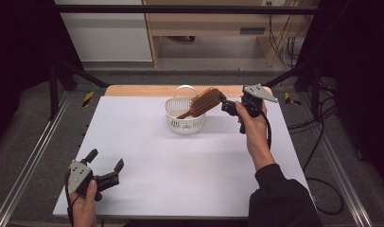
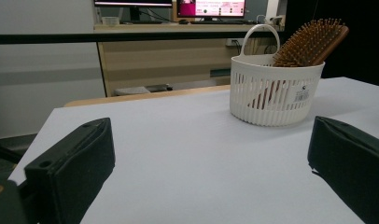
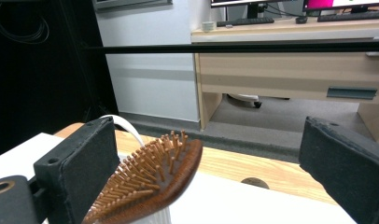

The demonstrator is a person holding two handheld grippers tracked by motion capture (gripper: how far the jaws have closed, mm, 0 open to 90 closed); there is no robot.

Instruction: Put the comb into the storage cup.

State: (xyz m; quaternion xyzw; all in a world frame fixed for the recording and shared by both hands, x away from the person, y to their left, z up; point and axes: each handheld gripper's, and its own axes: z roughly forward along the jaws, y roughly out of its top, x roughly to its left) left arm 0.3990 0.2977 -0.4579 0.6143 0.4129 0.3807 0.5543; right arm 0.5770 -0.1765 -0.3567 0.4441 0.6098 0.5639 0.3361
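A wooden hairbrush (image 1: 203, 102) stands tilted in a small white basket (image 1: 184, 122) at the far middle of the table, handle down, its bristled head sticking out to the right. My right gripper (image 1: 226, 105) hovers open just right of the brush head. In the right gripper view the brush head (image 3: 152, 179) lies close to the left jaw, not clamped, with the basket's handle (image 3: 128, 127) behind it. My left gripper (image 1: 106, 160) rests open at the near left corner with nothing between its jaws. In the left gripper view the basket (image 2: 271, 95) and the brush (image 2: 313, 41) are far ahead.
The white table top (image 1: 180, 165) has a wooden strip (image 1: 143, 90) along its far edge. Metal rails (image 1: 27, 165) run down both sides. Beyond stand a wooden desk (image 3: 290, 70) with monitors, and cables (image 1: 322, 132) trail on the floor at the right.
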